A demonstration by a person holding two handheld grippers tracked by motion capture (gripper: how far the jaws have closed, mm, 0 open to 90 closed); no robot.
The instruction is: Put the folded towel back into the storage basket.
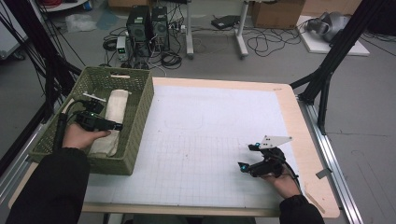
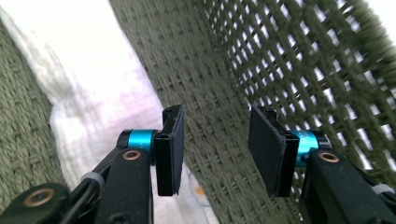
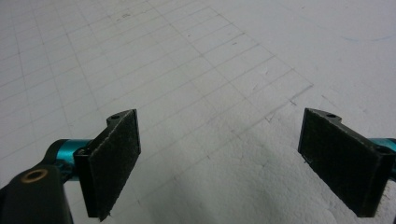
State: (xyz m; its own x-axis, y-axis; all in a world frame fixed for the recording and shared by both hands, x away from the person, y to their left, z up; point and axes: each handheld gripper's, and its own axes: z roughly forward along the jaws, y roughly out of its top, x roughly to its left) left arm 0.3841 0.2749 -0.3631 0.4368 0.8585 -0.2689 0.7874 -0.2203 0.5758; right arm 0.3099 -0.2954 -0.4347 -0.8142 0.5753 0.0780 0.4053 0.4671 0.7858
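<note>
Fingers point(image 2: 170, 149) of the left gripper point(image 1: 105, 124) stand parted with nothing between them, inside the olive woven basket point(image 1: 140, 112) at the desk's point(image 1: 299, 140) left edge. Beneath and just beside them lies the folded white towel point(image 1: 114, 112), stretched lengthwise along the basket floor. Seen from the left gripper view, the towel point(image 2: 93, 93) sits left of the fingers and the basket wall point(image 2: 299, 60) rises on the right. Well apart, the right gripper point(image 1: 254, 163) rests released over the white gridded mat point(image 1: 196, 140), its fingers point(image 3: 114, 161) spread wide and empty.
</note>
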